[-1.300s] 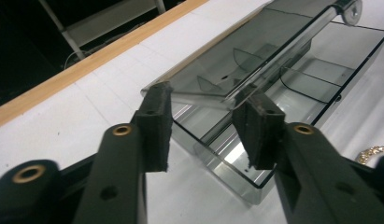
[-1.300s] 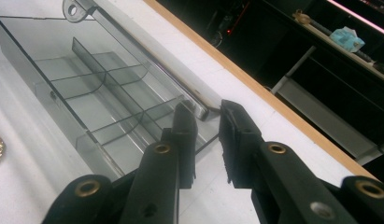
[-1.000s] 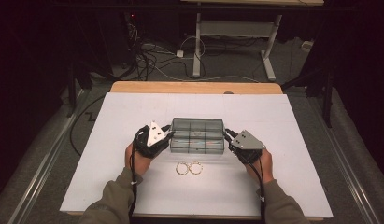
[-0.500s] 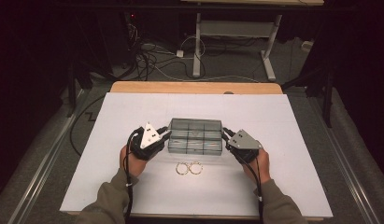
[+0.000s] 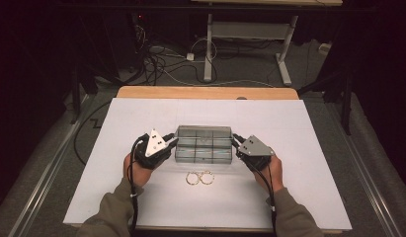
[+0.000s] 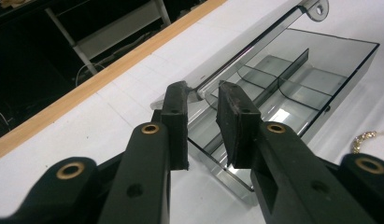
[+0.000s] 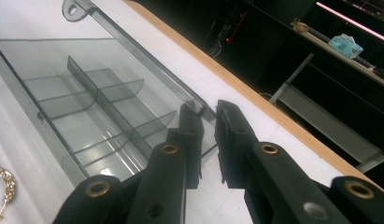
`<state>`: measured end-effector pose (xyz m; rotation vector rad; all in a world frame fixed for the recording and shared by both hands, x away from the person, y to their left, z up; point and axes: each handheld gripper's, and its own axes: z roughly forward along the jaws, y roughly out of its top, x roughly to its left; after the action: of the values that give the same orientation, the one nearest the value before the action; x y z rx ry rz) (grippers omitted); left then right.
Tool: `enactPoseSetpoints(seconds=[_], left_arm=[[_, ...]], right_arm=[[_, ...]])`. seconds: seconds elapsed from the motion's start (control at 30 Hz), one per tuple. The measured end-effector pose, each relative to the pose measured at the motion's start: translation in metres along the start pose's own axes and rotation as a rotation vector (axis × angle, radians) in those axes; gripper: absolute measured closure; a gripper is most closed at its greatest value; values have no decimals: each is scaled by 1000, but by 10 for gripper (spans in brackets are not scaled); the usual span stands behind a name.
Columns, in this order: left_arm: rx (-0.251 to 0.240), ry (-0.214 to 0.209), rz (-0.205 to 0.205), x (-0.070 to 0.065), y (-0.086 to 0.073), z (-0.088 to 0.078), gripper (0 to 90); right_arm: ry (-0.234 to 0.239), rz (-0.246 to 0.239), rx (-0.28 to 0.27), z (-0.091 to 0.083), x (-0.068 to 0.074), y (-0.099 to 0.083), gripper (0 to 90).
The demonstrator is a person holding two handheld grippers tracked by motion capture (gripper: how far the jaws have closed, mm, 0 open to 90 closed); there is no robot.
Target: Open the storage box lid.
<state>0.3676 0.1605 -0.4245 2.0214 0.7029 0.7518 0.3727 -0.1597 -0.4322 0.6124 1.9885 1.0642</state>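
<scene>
Table [image 5: 141, 197] first: a white sheet covers it, with a wooden edge at the far side. At its middle sits the clear compartment box [image 5: 204, 150], its smoky lid [image 6: 255, 51] swung up on the far hinge and the divided cells bare. I have a gripper at each end of it. My left gripper [image 6: 201, 100] has its jaws narrow around the left corner of the raised lid, and the pads look to be pinching that thin edge. My right gripper [image 7: 206, 116] does the same at the opposite corner, jaws narrow, the lid's edge caught between them, though I can't be certain how firmly. Just in front of the box, nearer me, two gold hoop earrings [image 5: 199, 177] lie side by side on the sheet, apart from both hands.

Risks as I judge them: the lid is slick and thin, so a shallow pinch could let it slip and snap down. Uneven lift between my hands could twist the hinge or drag the light box across the sheet onto the earrings.
</scene>
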Motion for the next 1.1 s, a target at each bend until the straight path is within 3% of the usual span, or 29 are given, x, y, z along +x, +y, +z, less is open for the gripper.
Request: enactPoseSetpoints(seconds=[0.07, 0.43, 0.77, 0.93, 1.1], left_arm=[[-16, -17, -31, 3, 2, 1, 688], [-29, -33, -76, 23, 19, 14, 688], [-45, -23, -92, 36, 28, 27, 697], [-53, -40, -143, 43, 28, 31, 722], [-55, -43, -160, 49, 29, 34, 749]], right_arm=[[5, 2, -9, 0, -2, 2, 805], [-6, 14, -21, 5, -16, 19, 809], [-10, 59, -30, 13, -30, 28, 832], [-10, 84, -26, 19, -37, 33, 834], [-14, 111, -28, 25, -42, 35, 834]])
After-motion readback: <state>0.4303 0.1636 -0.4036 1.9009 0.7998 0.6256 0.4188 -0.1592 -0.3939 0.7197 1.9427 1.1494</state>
